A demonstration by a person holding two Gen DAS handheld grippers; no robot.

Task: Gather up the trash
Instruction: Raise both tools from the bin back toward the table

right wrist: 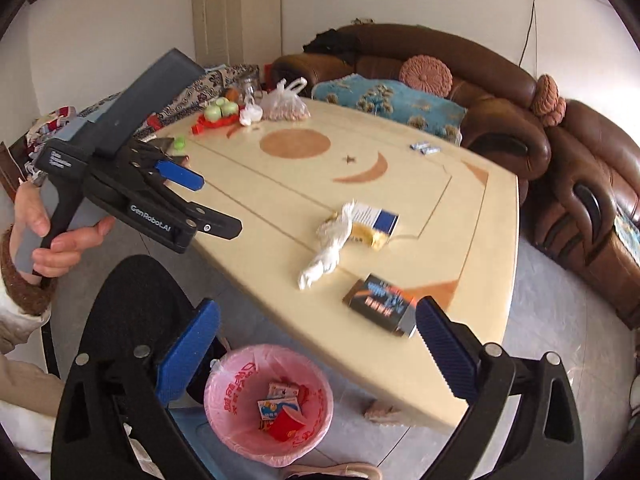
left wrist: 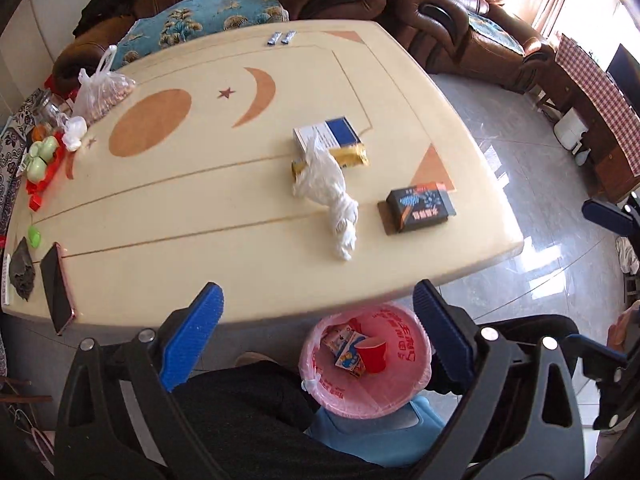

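A crumpled white plastic bag (left wrist: pixel 328 196) lies on the cream tabletop (left wrist: pixel 180 208) against a blue-and-white box (left wrist: pixel 326 134), near a black box (left wrist: pixel 420 208), above the pink-lined bin (left wrist: pixel 408 376); left gripper (left wrist: pixel 320 336) and right gripper (right wrist: pixel 320 344) hang empty, jaws wide apart.

Only one piece of lettering reads clearly: "GenRobotAI", in white along the black body of the left gripper (right wrist: pixel 200 204), seen from the right wrist view. A smaller white label sits further back on that tool's body, too small to make out. The pink bin liner (left wrist: pixel 404 344) carries red Chinese characters around its rim, but they are curved and creased and I cannot read them. The dark box (left wrist: pixel 420 206) near the table (left wrist: pixel 200 200) edge has a line of orange Chinese characters on its side, blurred beyond reading. The blue-and-white box (left wrist: pixel 328 134) shows fine grey print, illegible.
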